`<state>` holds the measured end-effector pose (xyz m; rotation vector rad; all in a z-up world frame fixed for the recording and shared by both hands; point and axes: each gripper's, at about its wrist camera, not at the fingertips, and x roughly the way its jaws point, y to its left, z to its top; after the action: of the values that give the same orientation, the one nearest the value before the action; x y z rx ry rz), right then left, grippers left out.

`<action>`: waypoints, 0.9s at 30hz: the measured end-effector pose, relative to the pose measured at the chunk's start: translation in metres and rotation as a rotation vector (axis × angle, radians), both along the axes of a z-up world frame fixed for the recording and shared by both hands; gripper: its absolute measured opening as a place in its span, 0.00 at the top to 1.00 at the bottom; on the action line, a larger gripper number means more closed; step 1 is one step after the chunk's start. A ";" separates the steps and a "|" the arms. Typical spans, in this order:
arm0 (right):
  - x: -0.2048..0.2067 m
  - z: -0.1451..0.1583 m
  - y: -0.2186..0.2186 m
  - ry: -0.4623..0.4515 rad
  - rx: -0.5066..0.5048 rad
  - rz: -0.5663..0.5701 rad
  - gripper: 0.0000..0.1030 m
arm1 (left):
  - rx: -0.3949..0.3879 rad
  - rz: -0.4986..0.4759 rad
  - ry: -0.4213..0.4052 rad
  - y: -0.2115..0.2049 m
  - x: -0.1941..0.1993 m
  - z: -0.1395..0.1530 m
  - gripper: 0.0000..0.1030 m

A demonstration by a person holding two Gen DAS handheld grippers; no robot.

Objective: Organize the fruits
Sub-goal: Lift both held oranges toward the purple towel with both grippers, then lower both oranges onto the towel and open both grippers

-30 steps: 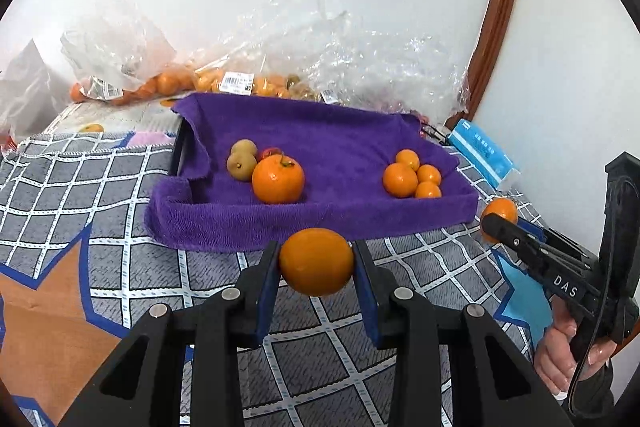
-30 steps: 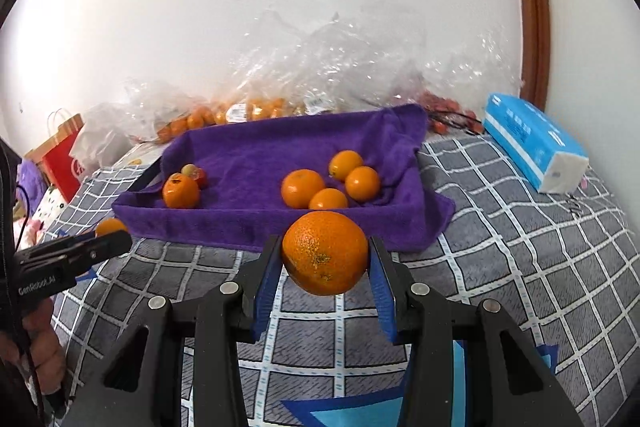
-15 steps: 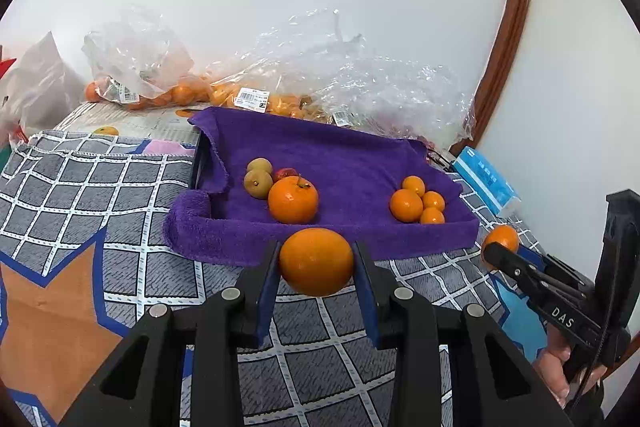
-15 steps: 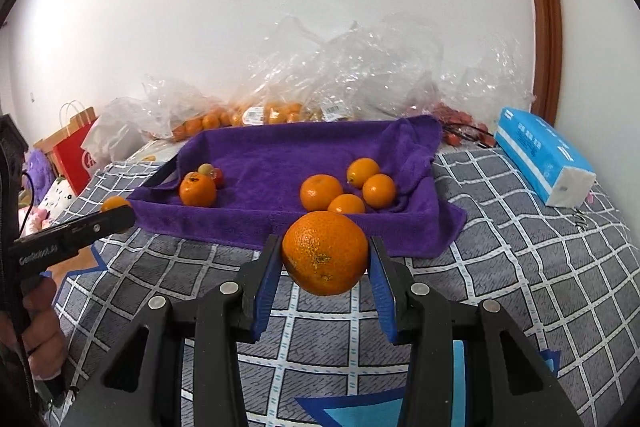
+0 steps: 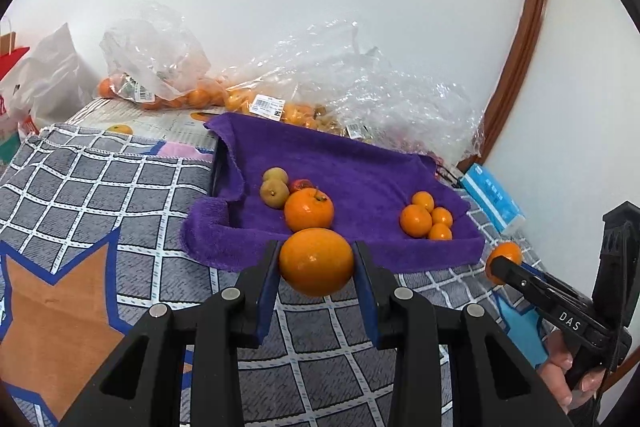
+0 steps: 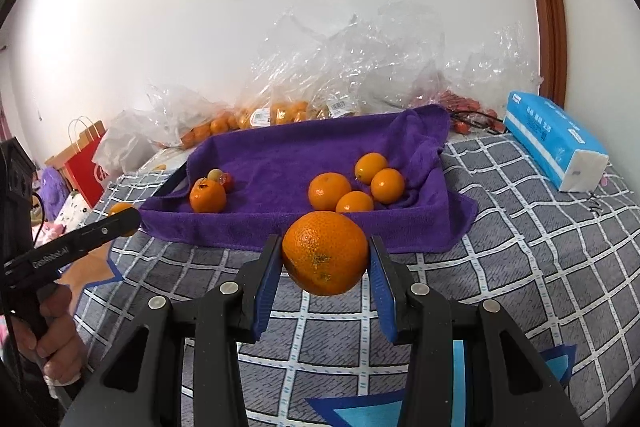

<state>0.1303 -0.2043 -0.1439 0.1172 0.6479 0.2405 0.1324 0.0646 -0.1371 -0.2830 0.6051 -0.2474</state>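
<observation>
My left gripper point(image 5: 316, 267) is shut on a smooth orange point(image 5: 316, 261), held above the quilt in front of the purple towel-lined tray point(image 5: 360, 171). My right gripper point(image 6: 325, 259) is shut on a rougher orange point(image 6: 325, 253), also in front of the tray point(image 6: 280, 155). In the tray, a large orange point(image 5: 309, 209) lies with two small yellow-brown fruits point(image 5: 274, 190) and a red one at the left. Several small oranges point(image 5: 426, 219) lie at the right. Each gripper shows in the other's view, the right one point(image 5: 502, 263) and the left one point(image 6: 124, 221).
Clear plastic bags of oranges point(image 5: 160, 83) lie behind the tray along the white wall. A blue tissue pack point(image 6: 556, 143) lies right of the tray. A red paper bag point(image 6: 86, 159) stands at the far left. The grey checked quilt point(image 5: 100, 195) spreads around the tray.
Both grippers, each still holding its orange, have drawn back and risen a little from the tray. The view of the tray has shifted; the fruits in it have not moved.
</observation>
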 end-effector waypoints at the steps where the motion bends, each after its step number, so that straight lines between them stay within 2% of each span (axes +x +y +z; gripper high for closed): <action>1: 0.002 0.004 0.001 0.007 0.002 -0.004 0.59 | -0.010 0.005 -0.002 0.002 0.000 0.002 0.67; 6: 0.008 0.030 0.005 -0.022 -0.022 -0.008 0.59 | -0.004 0.048 0.013 0.008 0.000 0.022 0.67; 8: 0.013 0.043 0.007 -0.040 -0.036 -0.005 0.59 | -0.007 0.045 -0.012 0.011 -0.002 0.038 0.67; 11: 0.026 0.059 0.008 -0.060 -0.032 -0.004 0.59 | 0.044 0.061 -0.032 0.009 0.004 0.060 0.67; 14: 0.043 0.070 0.008 -0.071 -0.023 -0.020 0.59 | 0.076 0.088 -0.016 0.009 0.022 0.072 0.67; 21: 0.086 0.080 0.006 -0.072 -0.009 -0.040 0.59 | 0.047 0.116 0.006 0.008 0.073 0.069 0.67; 27: 0.121 0.064 0.013 -0.037 0.007 -0.018 0.59 | 0.010 0.119 0.042 0.006 0.114 0.048 0.67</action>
<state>0.2509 -0.1909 -0.0794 0.1252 0.6091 0.2270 0.2459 0.0708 -0.0896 -0.3142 0.6280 -0.1238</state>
